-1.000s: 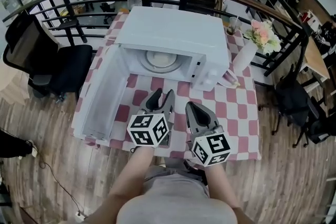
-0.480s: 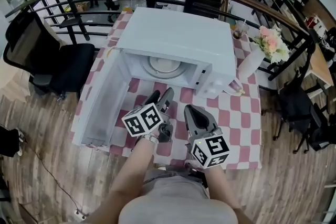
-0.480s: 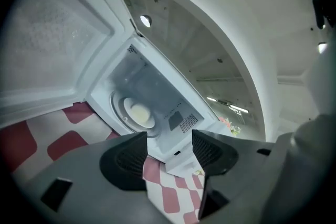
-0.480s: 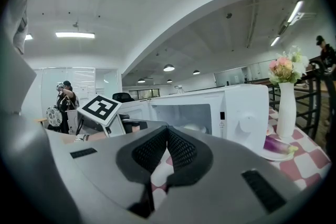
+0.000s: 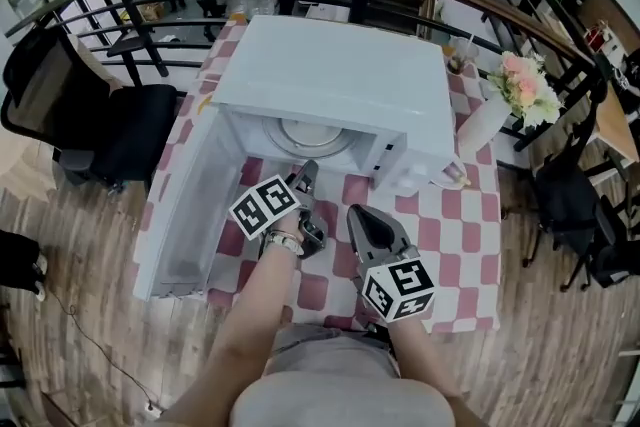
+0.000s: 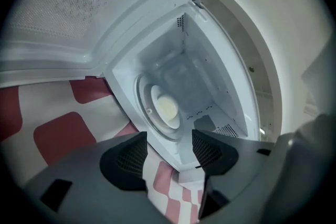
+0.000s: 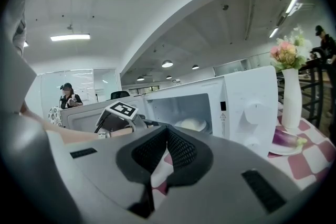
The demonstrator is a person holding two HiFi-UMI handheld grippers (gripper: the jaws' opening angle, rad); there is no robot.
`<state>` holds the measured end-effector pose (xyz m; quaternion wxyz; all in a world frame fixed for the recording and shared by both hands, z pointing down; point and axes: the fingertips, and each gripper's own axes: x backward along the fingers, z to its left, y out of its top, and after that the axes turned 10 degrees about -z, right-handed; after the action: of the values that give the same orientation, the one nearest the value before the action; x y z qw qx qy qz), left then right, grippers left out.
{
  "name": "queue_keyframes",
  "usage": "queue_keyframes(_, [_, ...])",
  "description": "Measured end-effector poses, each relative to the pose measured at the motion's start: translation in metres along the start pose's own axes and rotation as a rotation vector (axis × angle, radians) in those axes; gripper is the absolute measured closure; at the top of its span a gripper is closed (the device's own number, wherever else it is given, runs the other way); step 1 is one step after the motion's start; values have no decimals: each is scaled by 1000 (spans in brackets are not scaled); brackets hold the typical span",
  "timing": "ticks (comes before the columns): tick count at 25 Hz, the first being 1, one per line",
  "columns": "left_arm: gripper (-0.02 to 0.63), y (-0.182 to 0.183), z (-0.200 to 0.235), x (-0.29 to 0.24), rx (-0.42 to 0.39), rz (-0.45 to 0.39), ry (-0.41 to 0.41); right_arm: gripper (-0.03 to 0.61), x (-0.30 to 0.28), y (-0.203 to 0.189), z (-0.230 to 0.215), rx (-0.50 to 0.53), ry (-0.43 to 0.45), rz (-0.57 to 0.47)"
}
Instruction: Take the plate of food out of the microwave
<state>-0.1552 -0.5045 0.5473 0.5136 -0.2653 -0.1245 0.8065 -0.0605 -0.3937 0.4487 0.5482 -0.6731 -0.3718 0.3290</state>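
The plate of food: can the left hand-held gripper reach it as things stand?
Probably yes. The microwave door stands open, the left hand-held gripper points into the cavity with jaws apart, and nothing lies between it and the plate of food.

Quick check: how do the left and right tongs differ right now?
The left tongs stand open, jaws apart; the right tongs are shut, tips touching. The left tongs are at the mouth of the microwave, aimed at the plate; the right tongs hang back over the table, outside the microwave. Shared: both are empty.
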Motion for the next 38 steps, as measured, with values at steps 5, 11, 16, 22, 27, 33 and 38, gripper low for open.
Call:
queue_keyframes(5, [357, 3, 24, -20, 91, 22, 120, 552, -5, -12, -10, -26, -13, 25])
queue_keyframes(11, [330, 5, 39, -43, 219, 35, 211, 552, -10, -23, -18, -41, -18, 49])
queue_keyframes(16, [276, 6, 48, -56, 275, 43, 254, 552, -13, -30, -25, -59, -32, 65])
queue_keyframes(22, [245, -1, 54, -71, 349, 72, 302, 552, -17, -38, -32, -75, -41, 83])
queue_keyframes(27, [245, 1, 61, -79, 376, 58, 388, 554, -17, -42, -41, -92, -64, 94])
queue_keyframes(33, [245, -2, 63, -87, 417, 63, 434, 552, -15, -43, -42, -92, -58, 102])
queue_keyframes(38, [247, -3, 67, -87, 409, 61, 436, 554, -15, -44, -35, -81, -31, 109])
